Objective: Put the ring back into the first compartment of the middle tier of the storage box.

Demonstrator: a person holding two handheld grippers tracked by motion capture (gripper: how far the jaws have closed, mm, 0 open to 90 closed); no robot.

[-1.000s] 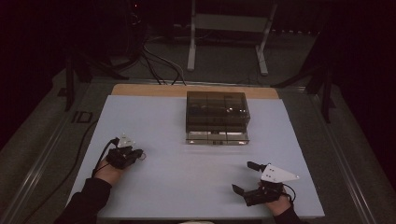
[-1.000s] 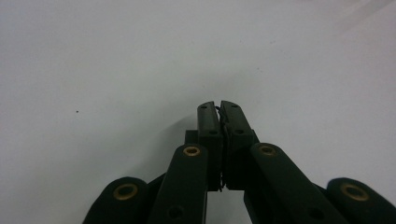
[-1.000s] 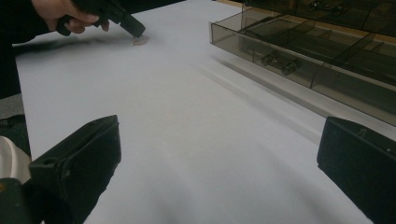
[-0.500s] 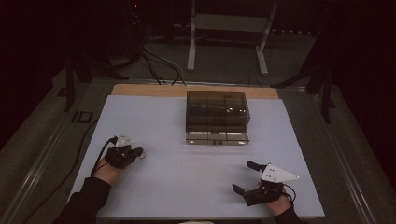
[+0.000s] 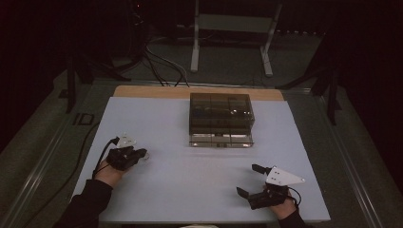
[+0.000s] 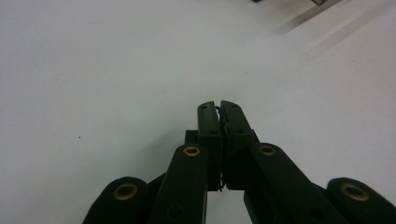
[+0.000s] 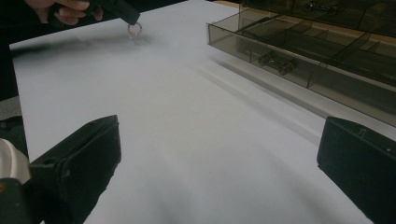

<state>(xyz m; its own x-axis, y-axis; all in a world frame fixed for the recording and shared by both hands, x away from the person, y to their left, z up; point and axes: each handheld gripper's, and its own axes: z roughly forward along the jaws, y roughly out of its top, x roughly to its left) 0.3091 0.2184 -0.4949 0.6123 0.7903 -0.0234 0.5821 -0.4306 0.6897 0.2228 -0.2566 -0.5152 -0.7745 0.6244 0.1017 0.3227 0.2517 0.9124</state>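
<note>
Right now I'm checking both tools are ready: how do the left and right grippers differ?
The left gripper has its jaws pressed together; the right gripper has them spread wide. The left sits at mid-depth of the white table; the right lies by its near edge. Both are black, hand-held, and carry a grey plate.

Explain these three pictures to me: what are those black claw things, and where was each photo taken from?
There is no robot here. A person holds a hand-worked claw, called a gripper, in each hand. One picture looks down from above the table; the other two come from small cameras riding on each gripper, looking along its black jaws. On the white table top stands a smoky clear box divided into compartments, with small metal parts inside. The left gripper is shut, pinching what looks like a small ring of thin wire. The right gripper rests near the table's front edge with its jaws wide open, holding nothing.
</note>
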